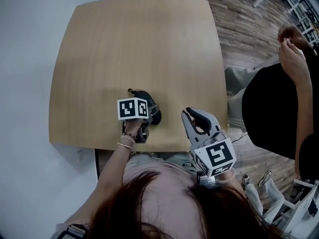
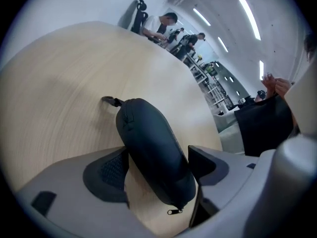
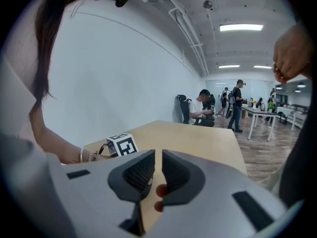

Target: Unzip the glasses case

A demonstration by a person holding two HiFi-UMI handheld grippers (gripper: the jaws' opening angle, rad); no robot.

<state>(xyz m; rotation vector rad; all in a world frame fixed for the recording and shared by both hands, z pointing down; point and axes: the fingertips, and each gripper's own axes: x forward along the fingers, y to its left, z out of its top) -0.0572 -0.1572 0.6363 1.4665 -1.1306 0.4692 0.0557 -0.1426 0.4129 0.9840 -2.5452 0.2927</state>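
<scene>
L hand-held gripper (image 2: pixel 157 165): jaws clamped across the glasses case (image 2: pixel 148 143), one pad on each long side, grip near the case's 6 o'clock end. Case is black, soft-shell, lying on the table (image 1: pixel 139 44) close to the 6 o'clock edge in head view. In the L gripper view its long axis runs approx 11 to 5 o'clock. Zip pull (image 2: pixel 173 211) hangs at the near 6 o'clock tip, between the jaws. Small loop (image 2: pixel 109 101) sticks out at the far 11 o'clock end. Zip seam looks closed along the visible edge.

R hand-held gripper (image 3: pixel 157 157): jaws nearly together, only a thin slit, nothing between them. Fingertips (image 3: pixel 161 190) of the holding hand show behind the slit. In head view it sits over the table's 5 o'clock corner, jaws pointing approx 11 o'clock, well apart from the case. L gripper's marker cube (image 3: pixel 123 144) shows at 9 o'clock in the R gripper view.

Another person (image 1: pixel 279 103) in dark top stands at 3 o'clock, off the table, hands (image 1: pixel 291 44) raised.
</scene>
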